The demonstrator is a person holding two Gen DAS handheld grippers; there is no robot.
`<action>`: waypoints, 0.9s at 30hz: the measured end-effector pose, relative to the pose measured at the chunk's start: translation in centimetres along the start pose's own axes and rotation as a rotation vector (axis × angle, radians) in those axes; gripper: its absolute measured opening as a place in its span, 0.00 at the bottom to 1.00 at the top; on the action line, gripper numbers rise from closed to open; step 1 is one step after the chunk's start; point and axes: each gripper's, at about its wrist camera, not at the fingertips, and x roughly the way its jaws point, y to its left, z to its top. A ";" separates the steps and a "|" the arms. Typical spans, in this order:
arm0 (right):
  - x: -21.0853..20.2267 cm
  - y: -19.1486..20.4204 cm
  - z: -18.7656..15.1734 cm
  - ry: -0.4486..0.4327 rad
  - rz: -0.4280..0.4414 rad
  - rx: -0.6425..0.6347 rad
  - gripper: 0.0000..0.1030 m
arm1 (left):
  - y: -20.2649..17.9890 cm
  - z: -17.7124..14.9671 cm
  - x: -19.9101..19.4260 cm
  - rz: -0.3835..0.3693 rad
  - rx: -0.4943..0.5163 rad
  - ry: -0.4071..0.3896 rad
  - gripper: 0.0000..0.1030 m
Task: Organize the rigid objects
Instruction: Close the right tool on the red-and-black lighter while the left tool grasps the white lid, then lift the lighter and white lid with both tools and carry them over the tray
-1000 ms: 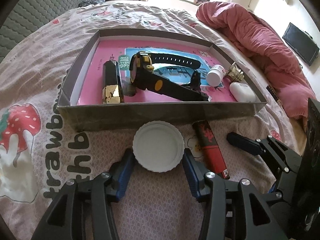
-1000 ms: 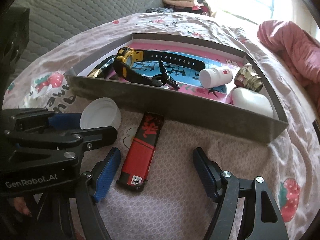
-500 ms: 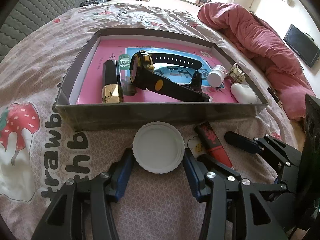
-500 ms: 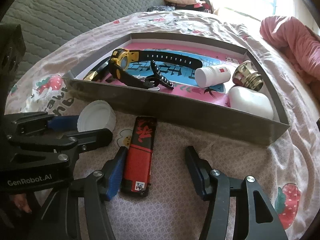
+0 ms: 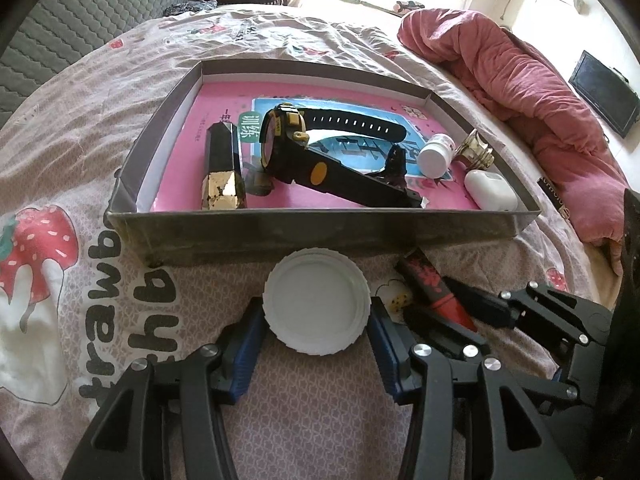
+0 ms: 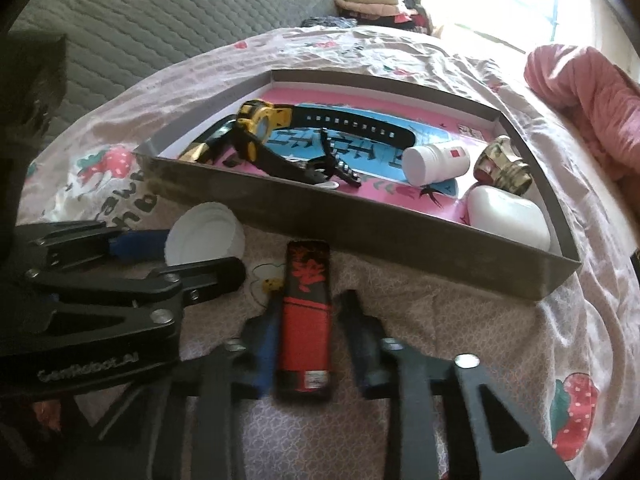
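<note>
On a strawberry-print bedsheet [image 5: 60, 280], left gripper [image 5: 316, 320] fingers pinching white lid [image 5: 316, 306], right gripper [image 6: 306, 344] pinching red-black lighter [image 6: 306, 316]

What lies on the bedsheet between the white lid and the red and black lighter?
Only a small cartoon print on the bedsheet between white lid and lighter; clearest in the right wrist view.

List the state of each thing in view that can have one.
Left gripper: shut on the round white plastic lid.
Right gripper: shut on the red-and-black rectangular lighter, flat on the bedsheet.
Shallow grey cardboard box: open-topped.
Small white pill bottle: capped, lying sideways.
</note>
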 end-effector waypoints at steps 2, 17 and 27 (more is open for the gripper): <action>-0.2 -0.3 -0.1 -0.001 0.014 0.010 0.22 | -0.1 0.0 0.0 0.001 0.003 -0.003 0.49; -1.8 -3.0 -0.8 -0.017 0.085 0.081 0.22 | 0.4 -0.3 -1.1 -0.033 -0.033 -0.010 0.49; -3.5 -3.6 -0.8 -0.057 0.087 0.094 0.22 | -1.1 -1.0 -3.0 -0.016 0.005 -0.043 0.49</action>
